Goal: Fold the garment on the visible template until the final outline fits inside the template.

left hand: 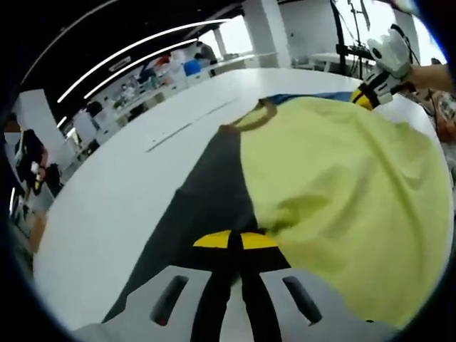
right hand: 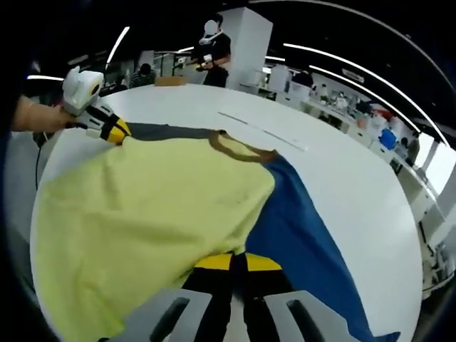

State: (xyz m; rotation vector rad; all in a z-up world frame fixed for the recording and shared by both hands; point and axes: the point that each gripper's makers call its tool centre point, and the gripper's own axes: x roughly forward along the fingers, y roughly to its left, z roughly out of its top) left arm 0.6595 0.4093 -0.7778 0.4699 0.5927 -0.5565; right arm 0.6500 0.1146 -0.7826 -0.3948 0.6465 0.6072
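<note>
Yellow garment spread over the dark template on the white surface; both grippers reach low, jaws closed on its near hem.

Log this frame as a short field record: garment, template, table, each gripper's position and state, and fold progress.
garment: pale yellow T-shirt with a brownish collar, lying spread out and wrinkled
template: dark mat showing beyond the shirt's edges; it looks blue in the right gripper view
table: white surface
left gripper: jaws together at the shirt's edge over the mat; whether fabric is pinched is unclear
right gripper: jaws together at the opposite edge, grip likewise unclear
fold progress: no completed fold visible; the shirt overhangs the mat
background: people and workbenches
</note>
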